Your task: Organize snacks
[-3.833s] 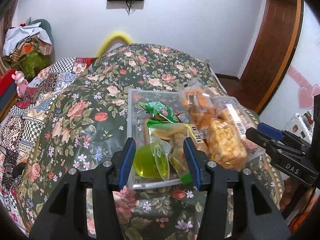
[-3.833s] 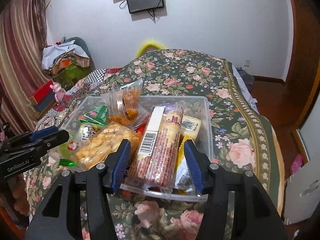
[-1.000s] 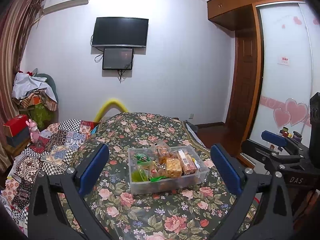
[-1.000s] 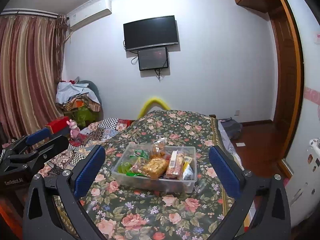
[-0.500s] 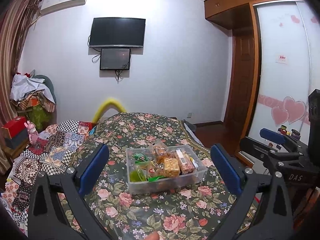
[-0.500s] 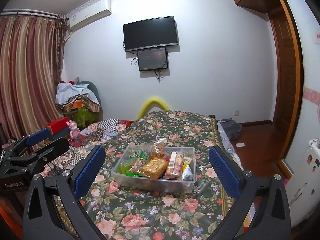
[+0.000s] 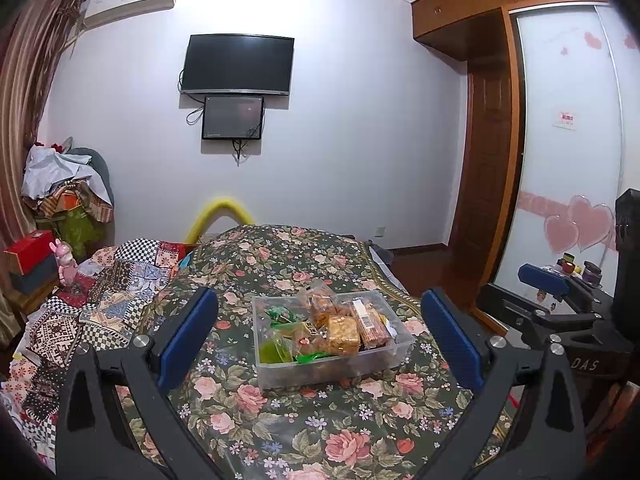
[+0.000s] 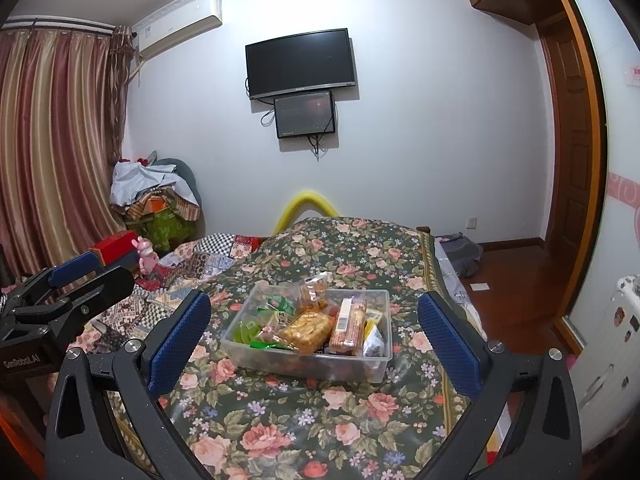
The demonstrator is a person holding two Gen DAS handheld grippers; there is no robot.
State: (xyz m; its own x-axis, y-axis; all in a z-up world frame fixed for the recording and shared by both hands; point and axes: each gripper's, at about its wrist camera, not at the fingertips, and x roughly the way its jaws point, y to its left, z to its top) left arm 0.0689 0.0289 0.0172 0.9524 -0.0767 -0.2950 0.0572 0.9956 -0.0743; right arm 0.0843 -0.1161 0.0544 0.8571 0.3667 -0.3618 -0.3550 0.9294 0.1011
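Both my grippers hang back from the snack bin, fingers spread wide and holding nothing.

From the left gripper I see the clear plastic bin sitting on the floral bedspread, well ahead of my blue pads and framed between them. From the right gripper the same bin lies ahead too. It is full: a long biscuit pack with a barcode lies beside an orange puffed-snack bag, green wrappers crowd the left end, and a clear bag of fried snacks stands up at the back. The other gripper shows at the edge of each view.
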